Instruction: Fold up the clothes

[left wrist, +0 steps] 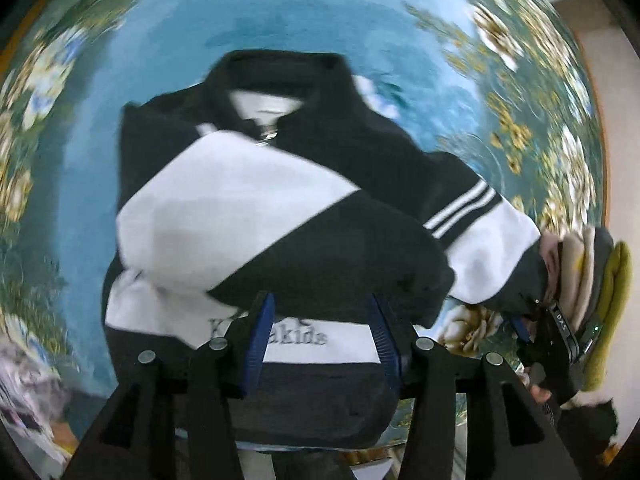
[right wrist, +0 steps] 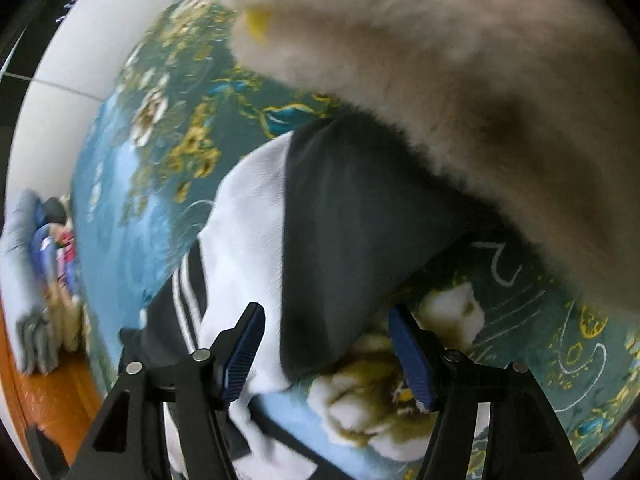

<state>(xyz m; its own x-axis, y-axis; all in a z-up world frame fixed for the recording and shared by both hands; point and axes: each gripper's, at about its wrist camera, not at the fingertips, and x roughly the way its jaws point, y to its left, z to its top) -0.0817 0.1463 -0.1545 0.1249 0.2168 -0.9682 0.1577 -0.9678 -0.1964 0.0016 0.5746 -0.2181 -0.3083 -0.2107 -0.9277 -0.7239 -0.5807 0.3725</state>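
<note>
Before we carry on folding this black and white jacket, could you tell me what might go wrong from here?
1. The left sleeve lies loosely across the jacket, under the open left gripper; it may slide off.
2. The right sleeve's cuff lies under the fluffy beige pile, so pulling it may drag the pile over.
3. The open right gripper straddles both cuff and floral cloth; it might pinch both.

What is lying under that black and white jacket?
The jacket lies on a blue floral cloth that shows all around it. One sleeve is folded across its front, half hiding some printed lettering. What the cloth itself covers cannot be seen.
</note>
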